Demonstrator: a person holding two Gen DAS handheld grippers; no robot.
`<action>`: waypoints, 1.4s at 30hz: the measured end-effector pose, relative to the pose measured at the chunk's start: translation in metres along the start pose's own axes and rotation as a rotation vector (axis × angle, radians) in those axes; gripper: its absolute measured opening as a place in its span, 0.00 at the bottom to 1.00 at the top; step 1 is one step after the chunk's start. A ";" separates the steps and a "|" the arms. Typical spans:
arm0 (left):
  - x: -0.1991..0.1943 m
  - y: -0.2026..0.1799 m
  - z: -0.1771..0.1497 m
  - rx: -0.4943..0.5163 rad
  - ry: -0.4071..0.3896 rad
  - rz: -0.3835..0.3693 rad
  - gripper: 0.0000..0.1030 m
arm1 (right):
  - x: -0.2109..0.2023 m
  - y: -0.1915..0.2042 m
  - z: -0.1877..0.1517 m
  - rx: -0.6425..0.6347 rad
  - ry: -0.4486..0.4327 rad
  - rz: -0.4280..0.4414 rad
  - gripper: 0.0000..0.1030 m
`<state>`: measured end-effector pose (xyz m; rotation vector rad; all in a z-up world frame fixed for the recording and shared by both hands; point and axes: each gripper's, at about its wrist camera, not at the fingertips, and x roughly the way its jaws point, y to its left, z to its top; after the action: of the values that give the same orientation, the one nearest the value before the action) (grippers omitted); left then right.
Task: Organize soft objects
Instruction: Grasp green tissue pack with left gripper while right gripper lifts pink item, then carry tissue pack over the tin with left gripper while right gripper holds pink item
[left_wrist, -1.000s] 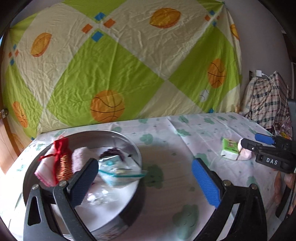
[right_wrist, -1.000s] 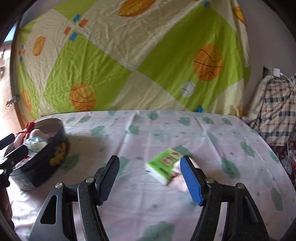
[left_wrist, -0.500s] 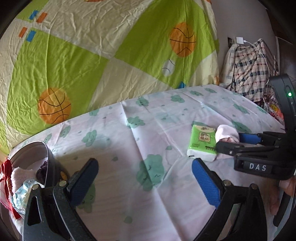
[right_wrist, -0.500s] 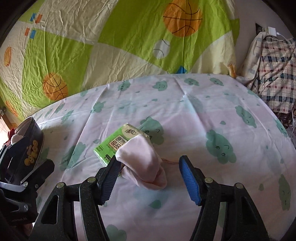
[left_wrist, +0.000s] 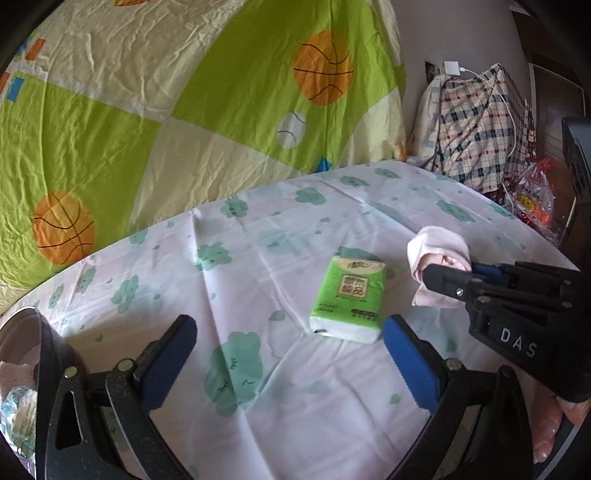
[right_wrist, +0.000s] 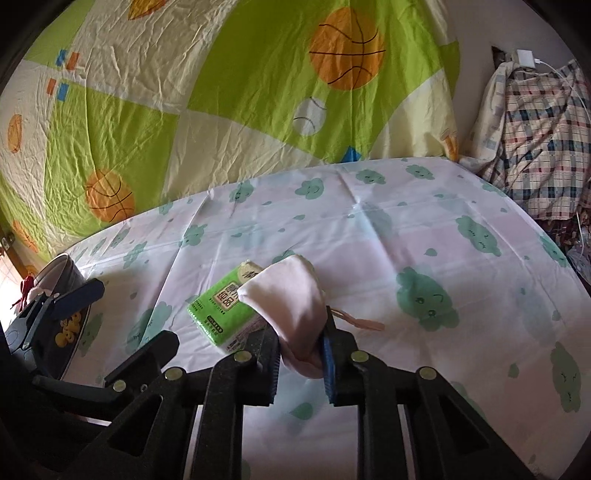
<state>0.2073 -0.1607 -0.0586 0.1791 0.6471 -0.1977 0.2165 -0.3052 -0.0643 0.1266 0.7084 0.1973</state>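
The round dark tin (left_wrist: 48, 354) was cut off at the lower left edge of the left wrist view, so only part of its rim and wall showed. Inside it a strip of pale pink towelling (left_wrist: 14, 373) and a crinkled clear wrapper (left_wrist: 16, 417) could be made out; the rest of its contents lay out of frame. In the right wrist view the same tin (right_wrist: 62, 273) stood well to the left of the green tissue pack (right_wrist: 218, 310), partly hidden behind the left claw (right_wrist: 79, 293), with a scrap of red (right_wrist: 26, 288) at its rim that was too small to identify.

The right claw (right_wrist: 299, 354) was clamped on the pale pink pouch (right_wrist: 291, 295), whose lower end was hidden between the blue pads (right_wrist: 327, 362); a thin cord (right_wrist: 354, 319) trailed from it onto the sheet (right_wrist: 406, 240) covering the bench. The pouch sat just right of the tissue pack and overlapped its corner; whether they touched was unclear.

The left claw (left_wrist: 291, 354) stood apart and empty, just in front of the tissue pack (left_wrist: 347, 299), which lay flat on the sheet.
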 end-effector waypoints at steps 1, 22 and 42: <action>0.003 -0.005 0.002 0.012 0.001 -0.009 0.99 | -0.001 -0.004 0.000 0.019 -0.004 -0.016 0.20; 0.049 -0.015 0.019 0.025 0.129 -0.158 0.48 | -0.004 -0.018 0.001 0.094 -0.024 -0.098 0.20; -0.022 0.050 -0.010 -0.174 -0.112 -0.008 0.48 | -0.039 0.016 -0.002 0.003 -0.244 -0.062 0.20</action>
<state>0.1967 -0.1070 -0.0475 -0.0021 0.5508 -0.1575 0.1843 -0.2981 -0.0386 0.1289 0.4690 0.1189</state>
